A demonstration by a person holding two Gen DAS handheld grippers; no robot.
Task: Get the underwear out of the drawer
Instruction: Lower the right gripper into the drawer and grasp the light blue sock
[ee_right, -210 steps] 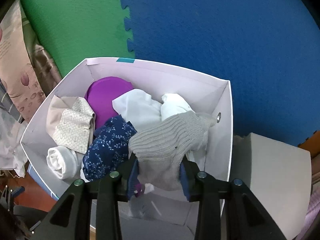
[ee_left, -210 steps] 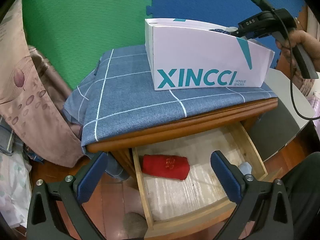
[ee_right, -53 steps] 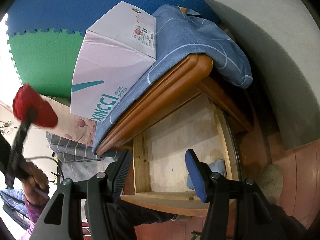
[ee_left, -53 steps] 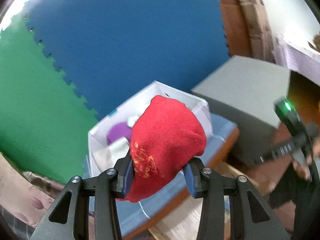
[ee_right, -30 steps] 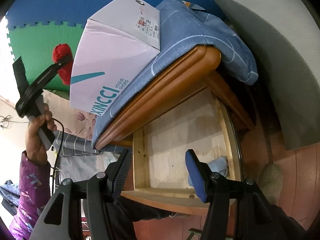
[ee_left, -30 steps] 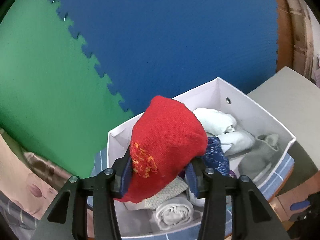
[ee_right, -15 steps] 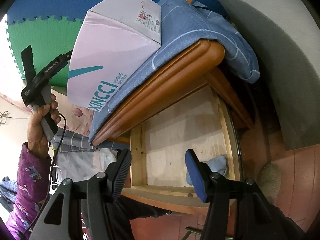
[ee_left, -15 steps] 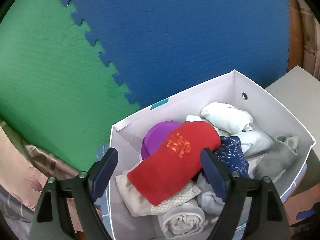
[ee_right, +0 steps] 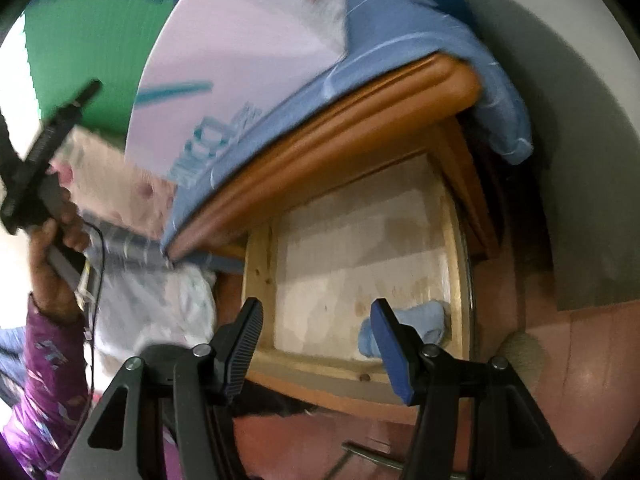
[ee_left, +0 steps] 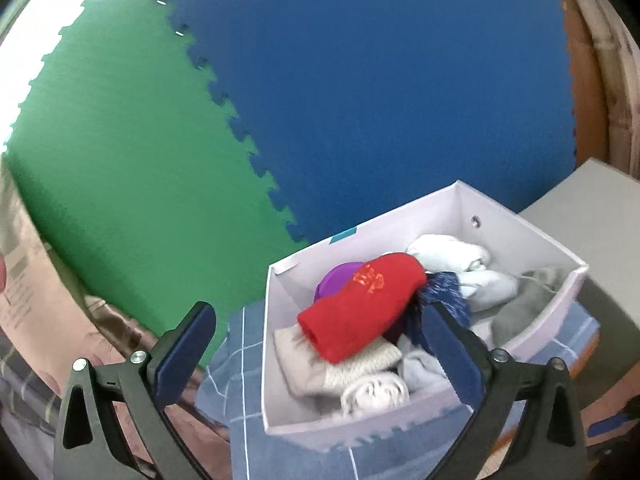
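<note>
Left wrist view: left gripper (ee_left: 316,344) w/ jaws just opened wide, nothing held; red underwear (ee_left: 362,294) lies atop the pile in white box (ee_left: 520,222).
Right gripper (ee_right: 316,344) half open, empty, over open drawer (ee_right: 258,264); light-blue piece (ee_right: 424,322) in its near right corner.

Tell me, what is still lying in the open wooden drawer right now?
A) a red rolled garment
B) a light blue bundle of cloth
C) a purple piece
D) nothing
B: in the right wrist view the light blue bundle lies alone in a front corner of the drawer; the red garment is up in the white box.
</note>
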